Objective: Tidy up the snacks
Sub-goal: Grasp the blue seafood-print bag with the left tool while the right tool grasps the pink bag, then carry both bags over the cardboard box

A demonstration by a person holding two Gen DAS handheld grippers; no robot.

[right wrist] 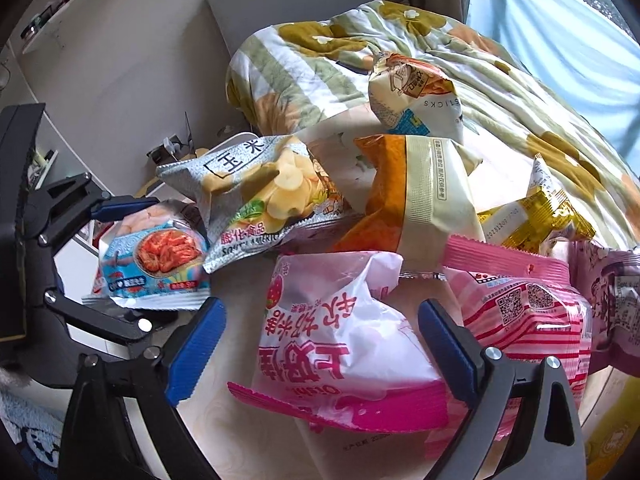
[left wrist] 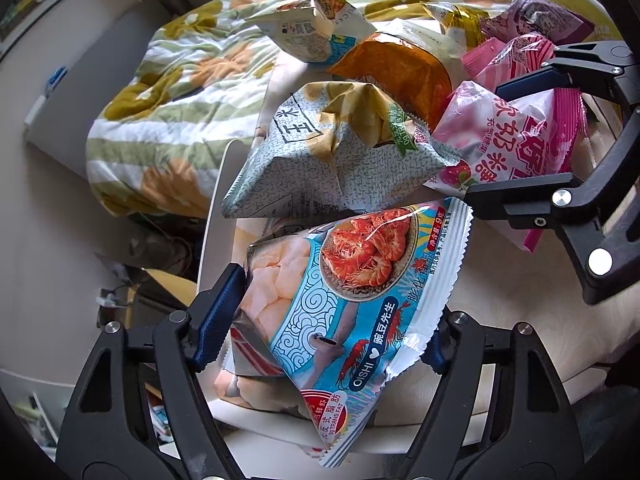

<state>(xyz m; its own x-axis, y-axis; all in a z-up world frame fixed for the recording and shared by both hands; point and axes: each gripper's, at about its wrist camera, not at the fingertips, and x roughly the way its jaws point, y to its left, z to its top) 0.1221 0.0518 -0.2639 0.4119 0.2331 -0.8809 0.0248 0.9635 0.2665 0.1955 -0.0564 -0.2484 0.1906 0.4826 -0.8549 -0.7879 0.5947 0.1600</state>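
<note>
A bedroom: a cream table top (left wrist: 500,320) stands against a bed with a flower-printed quilt (left wrist: 168,92), and the snacks lie on it in a loose heap.

In the left wrist view, the left gripper (left wrist: 332,328) has its blue pads on both sides of a blue glossy prawn-cracker bag (left wrist: 344,300); whether they press it or only bracket it, I cannot tell. The bag reads "OISHI" and "0g TRANS FAT". Behind this bag lies a grey speckled chip bag (left wrist: 320,160), marked "玉米".

In the right wrist view, the right gripper (right wrist: 320,344) has its fingers apart around a pink-and-white strawberry bag (right wrist: 340,344), just right of the prawn bag. Farther back lie an orange-and-cream bag (right wrist: 412,200), with a bag reading "STICKS" (right wrist: 412,100) behind it. I judge the sorting is hardly begun; nothing looks grouped yet.
</note>
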